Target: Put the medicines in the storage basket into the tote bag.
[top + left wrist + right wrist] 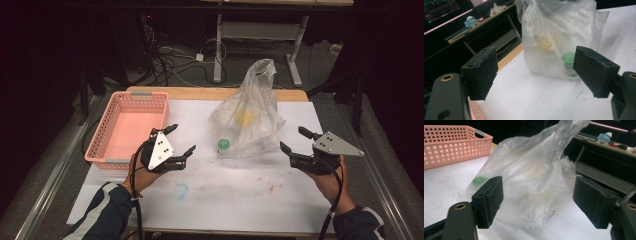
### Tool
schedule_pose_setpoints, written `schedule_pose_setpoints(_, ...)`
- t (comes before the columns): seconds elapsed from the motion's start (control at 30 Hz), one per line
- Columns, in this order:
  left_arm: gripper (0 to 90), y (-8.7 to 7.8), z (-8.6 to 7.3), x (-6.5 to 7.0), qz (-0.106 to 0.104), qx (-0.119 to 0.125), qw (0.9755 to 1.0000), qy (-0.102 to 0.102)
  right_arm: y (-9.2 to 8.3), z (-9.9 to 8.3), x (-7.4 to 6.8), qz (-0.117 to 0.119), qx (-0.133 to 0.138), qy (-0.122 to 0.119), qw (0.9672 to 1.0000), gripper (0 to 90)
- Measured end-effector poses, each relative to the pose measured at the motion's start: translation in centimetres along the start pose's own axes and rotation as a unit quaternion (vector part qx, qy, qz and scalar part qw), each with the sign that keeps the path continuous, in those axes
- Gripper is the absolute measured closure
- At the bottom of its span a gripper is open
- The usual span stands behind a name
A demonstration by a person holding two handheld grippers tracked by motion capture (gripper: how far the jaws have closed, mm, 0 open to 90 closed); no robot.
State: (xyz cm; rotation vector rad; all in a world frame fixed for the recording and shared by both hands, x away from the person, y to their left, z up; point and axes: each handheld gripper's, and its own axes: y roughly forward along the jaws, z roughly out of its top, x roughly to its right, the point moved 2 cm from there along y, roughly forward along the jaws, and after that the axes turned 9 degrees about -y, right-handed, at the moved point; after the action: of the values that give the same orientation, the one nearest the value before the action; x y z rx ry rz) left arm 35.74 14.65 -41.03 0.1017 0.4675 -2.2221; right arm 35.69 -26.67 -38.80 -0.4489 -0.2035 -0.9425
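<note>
Clear plastic bag (pixel 247 117), green-capped bottle (pixel 223 146) inside, label unreadable

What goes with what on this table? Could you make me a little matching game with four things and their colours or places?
Things:
1. basket
2. plastic bag
3. cap
4. left tongs

Descriptions:
A. green, inside the bag
B. pink, at the table's left edge
C. open, nothing between them
D. clear, standing mid-table

Pairs: 1-B, 2-D, 3-A, 4-C
</note>
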Motion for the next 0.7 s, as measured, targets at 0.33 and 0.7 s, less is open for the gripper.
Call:
schedule_pose_setpoints(0.33, 17.8, -1.6, -2.1, -2.2, 0.050, -0.005, 0.9979, -0.040, 0.2, -2.2, -1.0, 0.003, -0.017, 0.001, 0.9998, 22.9)
schedule_pose_setpoints(0.7, 16.0, -4.0, -4.5, -2.9, 0.067, -0.027, 0.9963, -0.047, -0.2, -3.8, -2.1, 0.007, -0.027, -0.008, 0.9996, 18.7)
